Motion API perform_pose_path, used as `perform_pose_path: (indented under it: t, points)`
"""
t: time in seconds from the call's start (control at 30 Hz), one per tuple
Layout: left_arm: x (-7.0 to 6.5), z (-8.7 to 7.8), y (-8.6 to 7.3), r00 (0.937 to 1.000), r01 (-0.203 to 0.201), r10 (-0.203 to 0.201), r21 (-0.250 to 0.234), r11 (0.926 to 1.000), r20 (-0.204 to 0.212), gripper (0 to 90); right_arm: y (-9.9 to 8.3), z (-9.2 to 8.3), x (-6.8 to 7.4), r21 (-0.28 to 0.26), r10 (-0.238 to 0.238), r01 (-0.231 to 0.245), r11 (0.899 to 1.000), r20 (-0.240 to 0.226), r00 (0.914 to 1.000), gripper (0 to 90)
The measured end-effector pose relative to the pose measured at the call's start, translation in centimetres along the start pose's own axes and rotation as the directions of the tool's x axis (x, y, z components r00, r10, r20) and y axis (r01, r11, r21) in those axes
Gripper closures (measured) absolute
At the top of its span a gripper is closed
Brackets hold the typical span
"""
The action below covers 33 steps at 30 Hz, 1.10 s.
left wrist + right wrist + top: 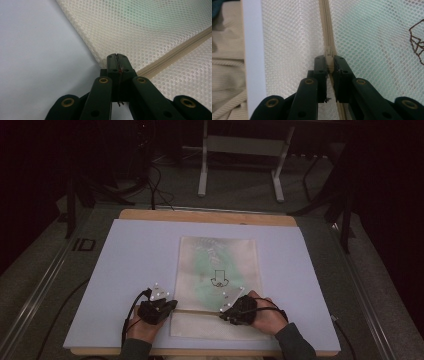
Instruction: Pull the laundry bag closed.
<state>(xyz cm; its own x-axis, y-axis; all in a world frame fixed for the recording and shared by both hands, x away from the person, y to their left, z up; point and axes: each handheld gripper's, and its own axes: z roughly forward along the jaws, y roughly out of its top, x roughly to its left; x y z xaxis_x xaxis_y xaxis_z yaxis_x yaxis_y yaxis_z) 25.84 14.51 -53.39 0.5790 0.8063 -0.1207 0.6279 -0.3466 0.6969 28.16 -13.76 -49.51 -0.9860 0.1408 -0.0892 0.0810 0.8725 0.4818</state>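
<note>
Our left tongs (117, 57) pinched the cream mesh zip bag's (220, 265) edge; our right tongs (329, 62) clamped its beige zipper pull (328, 53).

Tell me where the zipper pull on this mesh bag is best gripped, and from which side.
Grip the zipper pull by its small flat tab, coming in low along the zipper line, jaws either side of the tape. The tab lies flat on the mesh bag, so only its thin edges offer purchase. The right hand-held gripper is already shut on it this way; the left hand-held gripper pinches the bag's edge.
</note>
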Motion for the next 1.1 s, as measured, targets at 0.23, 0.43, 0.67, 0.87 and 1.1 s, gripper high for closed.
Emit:
perform_pose_path:
  t: [0.23,0.43,0.67,0.87,1.1]
  points:
    - [0.0,0.0,0.0,1.0,0.003,-0.003,0.001,1.0,0.002,89.4,-0.8,-0.3,-0.1,0.009,0.013,-0.013,1.0,0.003,0.9999,82.3]
    - [0.0,0.0,0.0,1.0,0.003,-0.003,0.002,1.0,0.001,89.4,-1.3,-0.7,-0.2,0.005,0.022,-0.022,1.0,0.009,0.9997,82.4]
    - [0.0,0.0,0.0,1.0,0.002,-0.002,0.002,1.0,0.002,89.4,-2.3,-1.3,-0.4,0.004,0.045,-0.045,0.999,0.015,0.9989,82.4]
    - [0.0,0.0,0.0,1.0,0.002,-0.002,0.002,1.0,0.001,89.4,-3.0,-1.7,-0.5,0.002,0.061,-0.061,0.998,0.022,0.9979,82.3]
    - [0.0,0.0,0.0,1.0,0.002,-0.002,0.003,1.0,0.002,89.4,-3.5,-2.0,-0.6,-0.001,0.071,-0.071,0.997,0.021,0.9972,82.4]
